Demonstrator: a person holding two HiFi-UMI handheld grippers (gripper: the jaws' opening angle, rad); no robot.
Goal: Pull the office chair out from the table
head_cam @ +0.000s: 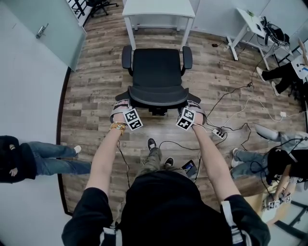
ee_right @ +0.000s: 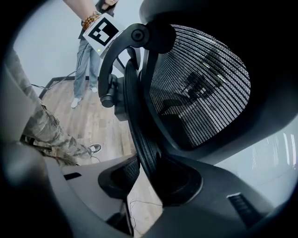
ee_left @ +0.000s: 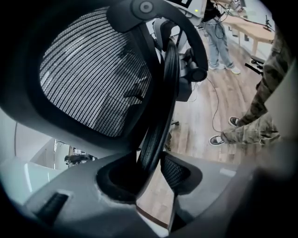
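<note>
Jaws of left gripper (ee_left: 150, 169) and right gripper (ee_right: 149, 179) pinch the office chair (head_cam: 158, 72); even pulls should keep it square to the table (head_cam: 159, 9).

left hand-held gripper (head_cam: 121, 107) and right hand-held gripper (head_cam: 193, 106) on the office chair (head_cam: 156, 72) backrest; white table (head_cam: 159, 7) apart.

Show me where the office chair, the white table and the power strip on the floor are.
office chair (head_cam: 157, 67), head view, on the black seat.
white table (head_cam: 159, 8), head view, on its top.
power strip (head_cam: 219, 133), head view, on its white body.
</note>
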